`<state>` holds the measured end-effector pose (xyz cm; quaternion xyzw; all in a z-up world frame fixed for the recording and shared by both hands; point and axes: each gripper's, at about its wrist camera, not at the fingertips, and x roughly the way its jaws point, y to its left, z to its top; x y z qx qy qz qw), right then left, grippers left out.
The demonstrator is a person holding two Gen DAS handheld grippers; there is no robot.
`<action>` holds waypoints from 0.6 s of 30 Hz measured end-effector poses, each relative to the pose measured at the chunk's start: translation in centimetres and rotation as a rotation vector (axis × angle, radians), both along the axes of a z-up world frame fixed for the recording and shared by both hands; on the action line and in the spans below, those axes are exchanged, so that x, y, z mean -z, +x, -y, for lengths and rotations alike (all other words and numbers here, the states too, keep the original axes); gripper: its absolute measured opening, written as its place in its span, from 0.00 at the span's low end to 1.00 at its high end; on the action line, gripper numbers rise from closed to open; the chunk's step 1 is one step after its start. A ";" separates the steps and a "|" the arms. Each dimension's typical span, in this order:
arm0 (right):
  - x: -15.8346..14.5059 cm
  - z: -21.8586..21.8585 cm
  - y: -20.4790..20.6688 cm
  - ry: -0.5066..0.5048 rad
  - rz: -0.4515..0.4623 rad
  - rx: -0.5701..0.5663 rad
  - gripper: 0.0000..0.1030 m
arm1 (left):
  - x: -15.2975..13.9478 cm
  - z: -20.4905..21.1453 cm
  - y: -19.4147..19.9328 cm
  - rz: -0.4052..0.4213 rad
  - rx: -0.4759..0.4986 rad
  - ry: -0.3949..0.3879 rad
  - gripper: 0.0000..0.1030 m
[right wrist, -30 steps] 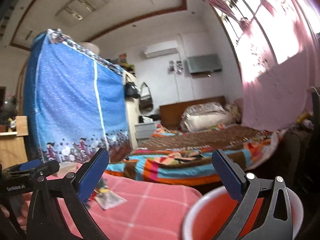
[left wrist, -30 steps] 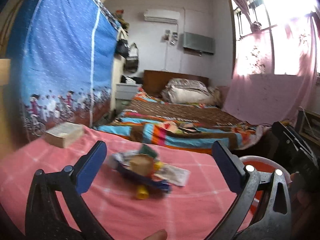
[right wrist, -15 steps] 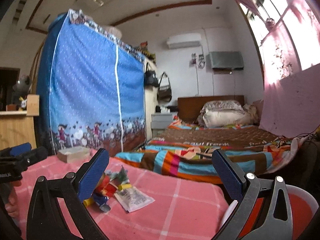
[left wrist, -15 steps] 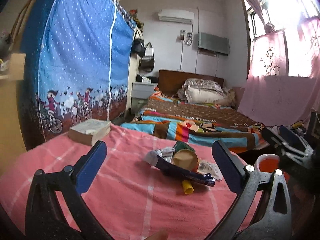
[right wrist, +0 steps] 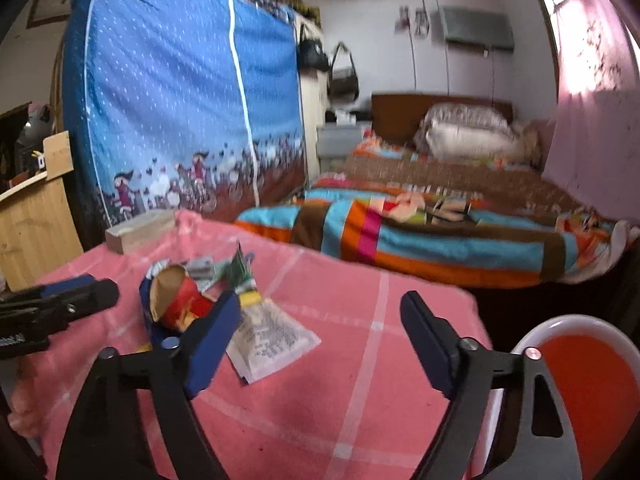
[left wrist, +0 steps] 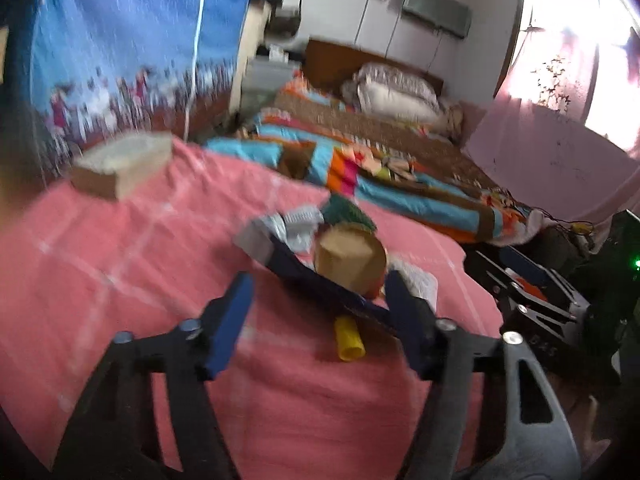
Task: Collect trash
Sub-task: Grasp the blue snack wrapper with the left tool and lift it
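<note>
Left wrist view: left gripper [left wrist: 320, 312] spread wide, gripping nothing, poised low over pink checked cloth [left wrist: 120, 272]; trash pile [left wrist: 320, 256] just ahead between blue fingers, paper cup [left wrist: 350, 262] on dark wrapper [left wrist: 316, 284], yellow tube [left wrist: 349, 344] beside; book [left wrist: 122, 164] far left

Right wrist view: right gripper [right wrist: 320, 332] spread, empty; white packet [right wrist: 272, 336] and pile near left finger; red bin [right wrist: 580, 392] lower right, off the cloth's edge
</note>
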<state>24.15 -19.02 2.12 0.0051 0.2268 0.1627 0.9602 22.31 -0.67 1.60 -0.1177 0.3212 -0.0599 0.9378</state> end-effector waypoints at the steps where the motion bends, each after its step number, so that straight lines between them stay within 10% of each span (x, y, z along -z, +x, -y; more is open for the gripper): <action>1: 0.2 0.0 0.4 0.001 -0.028 -0.010 0.72 | 0.4 0.1 0.4 -0.026 0.008 -0.020 0.56; 18: 3.2 -3.4 3.4 -0.086 -0.277 -0.199 0.61 | 2.1 -1.6 1.8 -0.185 0.006 -0.258 0.14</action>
